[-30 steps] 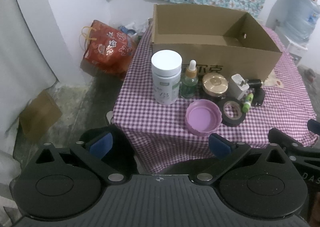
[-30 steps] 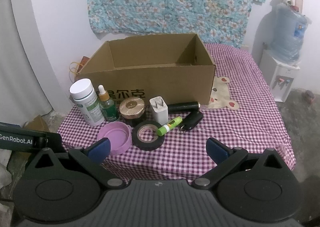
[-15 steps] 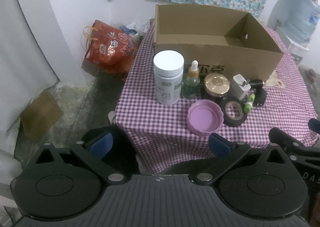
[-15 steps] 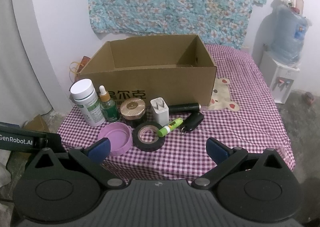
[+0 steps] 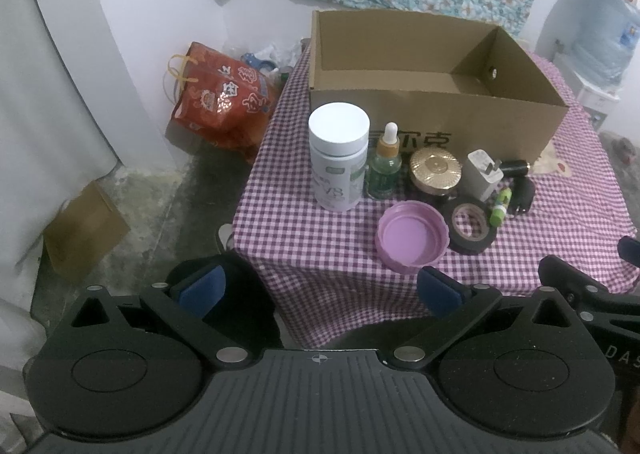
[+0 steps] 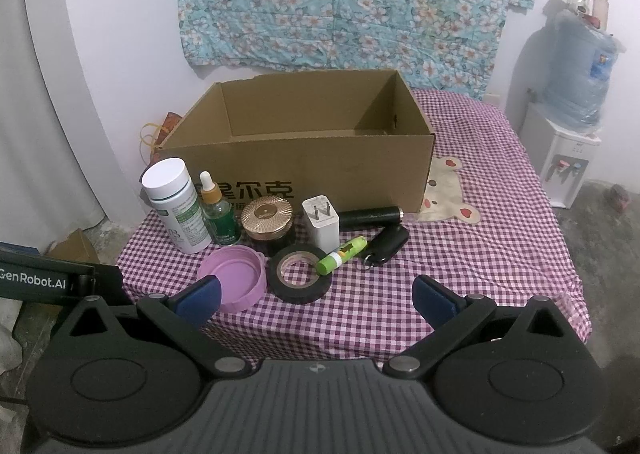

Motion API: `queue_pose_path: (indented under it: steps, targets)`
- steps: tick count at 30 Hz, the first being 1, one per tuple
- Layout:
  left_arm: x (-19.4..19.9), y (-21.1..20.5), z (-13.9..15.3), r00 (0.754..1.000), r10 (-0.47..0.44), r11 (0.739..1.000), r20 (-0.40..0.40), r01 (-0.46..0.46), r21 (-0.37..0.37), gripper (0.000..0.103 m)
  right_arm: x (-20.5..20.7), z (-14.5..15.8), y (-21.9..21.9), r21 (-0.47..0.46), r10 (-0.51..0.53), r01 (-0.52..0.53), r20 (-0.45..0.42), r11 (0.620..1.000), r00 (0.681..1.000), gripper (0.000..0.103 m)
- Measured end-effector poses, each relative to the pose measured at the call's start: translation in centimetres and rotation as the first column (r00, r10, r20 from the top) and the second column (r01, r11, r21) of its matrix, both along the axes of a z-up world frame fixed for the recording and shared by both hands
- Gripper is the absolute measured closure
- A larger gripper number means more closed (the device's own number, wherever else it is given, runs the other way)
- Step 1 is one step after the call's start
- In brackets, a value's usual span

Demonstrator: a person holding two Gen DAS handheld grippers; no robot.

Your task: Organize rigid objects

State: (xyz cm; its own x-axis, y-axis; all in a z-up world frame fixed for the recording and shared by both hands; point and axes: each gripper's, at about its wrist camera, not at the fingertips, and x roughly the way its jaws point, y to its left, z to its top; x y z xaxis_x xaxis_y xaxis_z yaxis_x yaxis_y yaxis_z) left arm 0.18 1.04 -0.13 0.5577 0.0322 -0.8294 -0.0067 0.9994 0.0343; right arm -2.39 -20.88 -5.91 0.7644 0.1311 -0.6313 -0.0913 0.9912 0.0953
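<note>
Cardboard box (image 6: 304,157), one, open-topped and rectangular, sits on the bench (image 6: 500,246) under a purple-and-white checked cloth. Nine smaller rigid things stand or lie just in front of it, at about 12 o'clock from both grippers. One white plastic pill bottle (image 6: 176,205) stands upright at the far left. Beside it lie one round pink plastic lid (image 6: 236,278), hollow side up, and one ring of black tape (image 6: 302,268), the two touching. One gold-topped ribbed round jar (image 6: 267,217), one white boxy charger (image 6: 321,221), one green glass dropper bottle (image 6: 218,215), one black cylindrical flashlight (image 6: 370,217), one black key fob (image 6: 386,244) and one green glue stick (image 6: 342,255) complete the row. Left gripper (image 5: 318,288) jaws stand wide apart, holding nothing; right gripper (image 6: 316,294) jaws likewise wide apart, touching nothing.
</note>
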Motion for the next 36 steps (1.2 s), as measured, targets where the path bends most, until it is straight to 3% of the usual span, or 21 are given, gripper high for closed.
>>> queue_pose_path:
  steps: [24,31,36]
  targets:
    - [0.2,-0.5,-0.4,1.000,0.002,1.000,-0.007,-0.002,0.011,0.000,0.3,-0.5,0.2,0.005,0.002,-0.002,-0.007,1.000,1.000,0.000]
    - [1.4,-2.3,-0.8,0.994,-0.105,0.994,0.037,0.106,-0.036,0.001,0.8,-0.8,-1.9,0.034,-0.049,0.050,-0.011,0.998,0.999,0.000]
    - [2.1,-5.1,-0.7,0.958,-0.255,0.963,0.132,0.264,-0.054,0.001,1.5,-0.9,-5.8,0.074,-0.136,0.135,0.015,0.988,0.991,0.000]
